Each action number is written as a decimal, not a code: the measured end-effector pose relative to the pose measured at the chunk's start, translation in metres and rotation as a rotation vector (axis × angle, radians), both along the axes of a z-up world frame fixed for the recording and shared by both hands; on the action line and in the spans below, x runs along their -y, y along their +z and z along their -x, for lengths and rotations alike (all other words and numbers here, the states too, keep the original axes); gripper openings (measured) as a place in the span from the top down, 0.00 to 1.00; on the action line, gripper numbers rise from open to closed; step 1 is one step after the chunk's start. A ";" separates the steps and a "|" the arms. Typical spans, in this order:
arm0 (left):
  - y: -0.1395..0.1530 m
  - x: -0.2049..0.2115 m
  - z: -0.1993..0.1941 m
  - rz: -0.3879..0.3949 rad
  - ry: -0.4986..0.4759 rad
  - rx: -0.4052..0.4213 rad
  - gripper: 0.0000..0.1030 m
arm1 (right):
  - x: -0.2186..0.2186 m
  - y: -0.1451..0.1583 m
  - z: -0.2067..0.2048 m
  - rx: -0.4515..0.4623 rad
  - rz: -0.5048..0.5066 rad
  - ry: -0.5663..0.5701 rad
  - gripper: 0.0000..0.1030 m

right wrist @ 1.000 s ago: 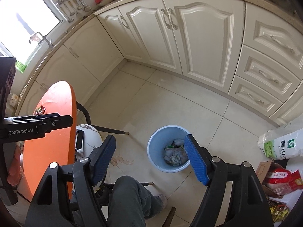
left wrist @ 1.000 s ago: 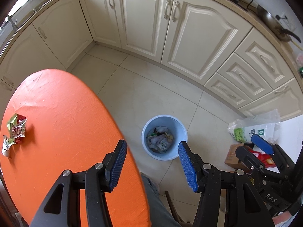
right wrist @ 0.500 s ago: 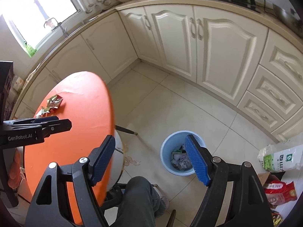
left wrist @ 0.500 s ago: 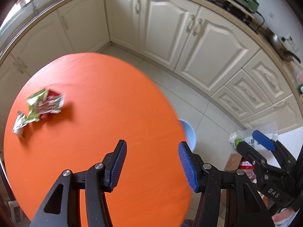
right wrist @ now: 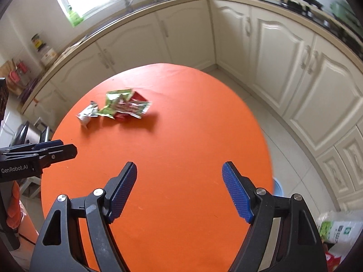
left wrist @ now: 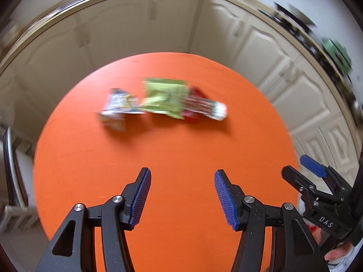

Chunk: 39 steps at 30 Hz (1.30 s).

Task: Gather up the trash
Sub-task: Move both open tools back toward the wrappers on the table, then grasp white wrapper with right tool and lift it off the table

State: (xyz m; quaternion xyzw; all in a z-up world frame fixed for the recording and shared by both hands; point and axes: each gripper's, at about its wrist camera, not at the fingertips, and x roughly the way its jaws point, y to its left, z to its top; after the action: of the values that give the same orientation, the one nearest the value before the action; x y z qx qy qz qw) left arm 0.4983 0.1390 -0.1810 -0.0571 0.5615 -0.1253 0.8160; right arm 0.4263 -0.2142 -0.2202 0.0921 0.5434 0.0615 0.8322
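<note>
Both tools now over orange table (right wrist: pixel 181 136), wrappers (right wrist: pixel 115 108) ahead, bin (right wrist: pixel 277 187) behind.

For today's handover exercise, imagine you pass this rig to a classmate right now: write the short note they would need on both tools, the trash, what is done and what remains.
Left tool: open, empty, above the round orange table.
Right tool: open, empty, also over the table.
Trash: a cluster of crumpled green, red and silver snack wrappers lies on the table's far side, untouched.
Bin: the light blue plastic bin stands on the floor, mostly hidden behind the table's right edge.
Done: neither tool has picked anything up.
Left: grasp the wrappers, carry them to the bin, drop them in.
</note>
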 end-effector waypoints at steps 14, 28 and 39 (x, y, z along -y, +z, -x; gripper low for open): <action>-0.018 -0.130 -0.036 0.131 0.244 -0.097 0.47 | -0.083 -0.035 -0.110 -0.077 0.008 0.138 0.23; -0.048 -0.136 -0.074 0.169 0.260 -0.153 0.47 | -0.126 -0.082 -0.145 -0.118 0.113 0.255 0.54; -0.052 -0.116 -0.086 0.194 0.242 -0.157 0.45 | -0.096 -0.078 -0.131 -0.152 -0.038 0.241 0.81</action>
State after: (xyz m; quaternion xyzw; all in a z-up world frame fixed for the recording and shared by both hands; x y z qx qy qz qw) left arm 0.5845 0.2551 -0.2331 -0.2123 0.5979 -0.0751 0.7693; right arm 0.5576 -0.1182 -0.2981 0.0465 0.6105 0.1640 0.7734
